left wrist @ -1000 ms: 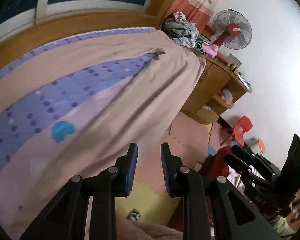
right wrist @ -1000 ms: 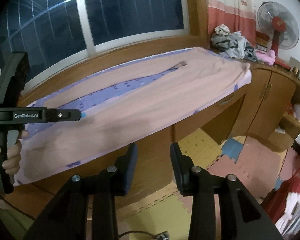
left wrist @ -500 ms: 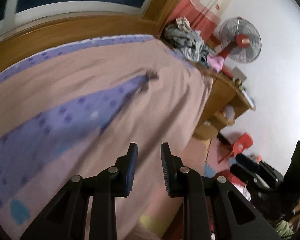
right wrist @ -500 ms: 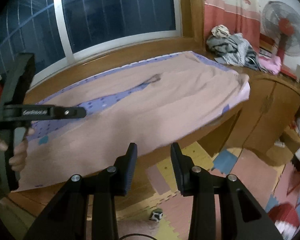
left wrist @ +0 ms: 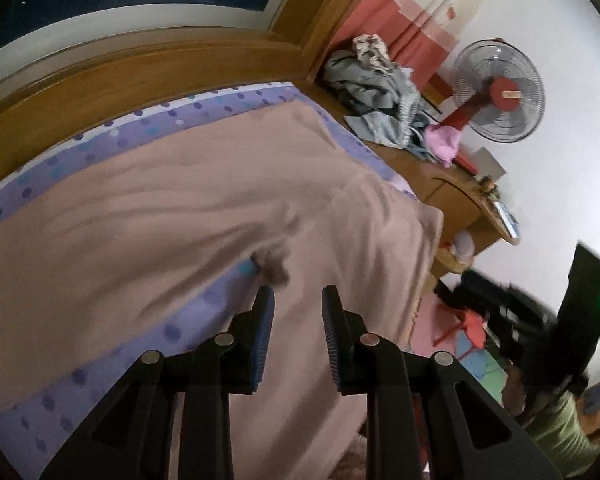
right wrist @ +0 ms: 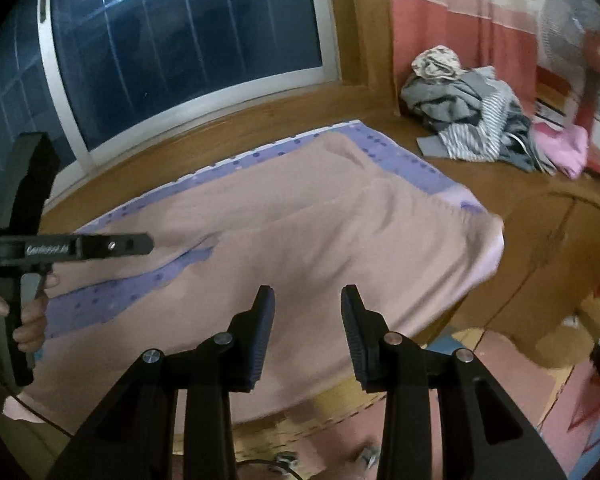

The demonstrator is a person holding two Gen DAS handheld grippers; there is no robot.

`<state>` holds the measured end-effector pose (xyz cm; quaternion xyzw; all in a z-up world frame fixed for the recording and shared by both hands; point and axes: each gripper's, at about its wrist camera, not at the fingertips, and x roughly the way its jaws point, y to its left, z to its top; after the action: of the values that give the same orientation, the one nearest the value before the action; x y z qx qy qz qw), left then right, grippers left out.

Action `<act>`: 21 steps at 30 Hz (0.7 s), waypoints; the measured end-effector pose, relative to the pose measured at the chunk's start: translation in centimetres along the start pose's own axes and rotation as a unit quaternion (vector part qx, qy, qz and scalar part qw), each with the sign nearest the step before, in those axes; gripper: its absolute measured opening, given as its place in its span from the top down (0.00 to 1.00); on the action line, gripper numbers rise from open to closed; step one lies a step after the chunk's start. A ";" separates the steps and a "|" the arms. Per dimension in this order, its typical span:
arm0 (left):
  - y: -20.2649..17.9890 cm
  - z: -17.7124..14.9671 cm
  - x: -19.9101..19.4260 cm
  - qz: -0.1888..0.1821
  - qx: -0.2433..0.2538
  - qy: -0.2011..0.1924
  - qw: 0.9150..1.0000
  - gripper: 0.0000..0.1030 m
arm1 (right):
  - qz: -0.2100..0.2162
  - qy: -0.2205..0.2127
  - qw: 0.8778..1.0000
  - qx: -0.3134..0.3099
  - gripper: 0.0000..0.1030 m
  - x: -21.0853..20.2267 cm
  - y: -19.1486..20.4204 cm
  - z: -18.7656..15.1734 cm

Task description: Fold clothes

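A pair of tan-pink trousers (right wrist: 320, 240) lies spread flat on a purple dotted sheet (right wrist: 400, 160) over a wooden platform. Its waist end hangs over the right edge. In the left wrist view the trousers (left wrist: 160, 208) fill the middle, and the crotch with a small dark tag (left wrist: 274, 268) sits just beyond my left gripper (left wrist: 298, 300), which is open and empty above the cloth. My right gripper (right wrist: 308, 300) is open and empty above the near leg. The left gripper also shows in the right wrist view (right wrist: 148, 242), to the left.
A pile of grey and striped clothes (right wrist: 472, 116) with a pink item (right wrist: 564, 148) lies at the far right corner. A standing fan (left wrist: 500, 96) is beside it. A dark window (right wrist: 188, 40) runs behind. Wooden cabinets (right wrist: 540, 260) and foam floor mats (right wrist: 520, 380) are to the right.
Both grippers have moved forward and up over the platform, closer to the trousers. The left one has gone from beside the platform edge to just short of the crotch. Both stayed open.
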<state>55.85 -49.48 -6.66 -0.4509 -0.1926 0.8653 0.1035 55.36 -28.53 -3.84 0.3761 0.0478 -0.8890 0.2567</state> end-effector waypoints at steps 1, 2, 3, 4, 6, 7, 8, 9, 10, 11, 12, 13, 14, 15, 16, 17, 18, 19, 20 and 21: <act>-0.2 0.5 0.6 0.007 -0.005 -0.003 1.000 0.77 | 0.007 0.004 1.000 -0.012 0.67 1.2 -0.9 1.1; -0.4 1.0 1.5 0.018 -0.013 -0.007 1.000 0.77 | 0.013 0.009 1.000 -0.024 0.67 2.2 -1.7 2.2; -0.5 1.5 2.2 0.026 -0.019 -0.010 0.999 0.77 | 0.022 0.013 0.999 -0.036 0.67 3.3 -2.6 3.2; -0.6 1.9 2.9 0.038 -0.027 -0.014 0.999 0.77 | 0.032 0.016 0.998 -0.048 0.67 4.3 -3.5 4.3; -1.0 3.0 4.6 0.063 -0.052 -0.022 0.996 0.77 | 0.056 0.022 0.996 -0.070 0.67 6.4 -5.3 6.3; -1.1 3.5 5.3 0.067 -0.068 -0.023 0.995 0.77 | 0.068 0.030 0.994 -0.078 0.67 7.5 -6.2 7.4; -1.2 4.0 6.1 0.072 -0.084 -0.023 0.994 0.77 | 0.081 0.040 0.992 -0.087 0.67 8.6 -7.1 8.4; -1.3 4.4 6.8 0.075 -0.097 -0.022 0.992 0.77 | 0.094 0.050 0.990 -0.097 0.67 9.7 -7.9 9.3; -1.4 4.9 7.5 0.079 -0.110 -0.021 0.991 0.77 | 0.108 0.060 0.986 -0.108 0.66 10.8 -8.6 10.2; -1.7 5.3 8.1 0.086 -0.122 -0.022 0.989 0.77 | 0.120 0.070 0.983 -0.119 0.66 11.8 -9.2 10.9; -1.9 5.5 8.6 0.095 -0.133 -0.025 0.986 0.77 | 0.131 0.080 0.980 -0.129 0.66 12.9 -9.7 11.5; -2.1 5.7 9.1 0.104 -0.144 -0.028 0.984 0.77 | 0.142 0.092 0.976 -0.139 0.66 14.1 -10.2 12.1; -2.2 5.7 9.5 0.112 -0.156 -0.030 0.981 0.77 | 0.153 0.104 0.972 -0.148 0.66 15.2 -10.6 12.6; -2.3 5.7 9.8 0.117 -0.168 -0.030 0.978 0.77 | 0.163 0.116 0.967 -0.158 0.66 16.4 -11.1 13.1; -2.4 5.6 10.1 0.122 -0.181 -0.031 0.975 0.77 | 0.168 0.127 0.963 -0.168 0.66 17.8 -11.5 13.6; -2.4 5.6 10.4 0.128 -0.193 -0.032 0.972 0.77 | 0.172 0.134 0.960 -0.173 0.66 18.8 -11.8 13.9; -2.5 5.5 10.6 0.133 -0.202 -0.030 0.970 0.77 | 0.177 0.139 0.958 -0.177 0.66 19.8 -12.0 14.1; -2.6 5.3 10.8 0.140 -0.209 -0.027 0.967 0.77 | 0.183 0.145 0.955 -0.180 0.66 20.8 -12.2 14.4; -2.7 5.2 10.8 0.147 -0.213 -0.025 0.966 0.77 | 0.193 0.151 0.953 -0.180 0.66 21.8 -12.3 14.6; -2.6 5.1 10.7 0.152 -0.216 -0.024 0.964 0.77 | 0.201 0.157 0.951 -0.176 0.66 22.6 -12.4 14.8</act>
<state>45.60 -44.57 -10.80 -0.4658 -0.3064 0.8192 -0.1341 26.47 -31.46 -10.32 0.4616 0.1667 -0.7259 0.4819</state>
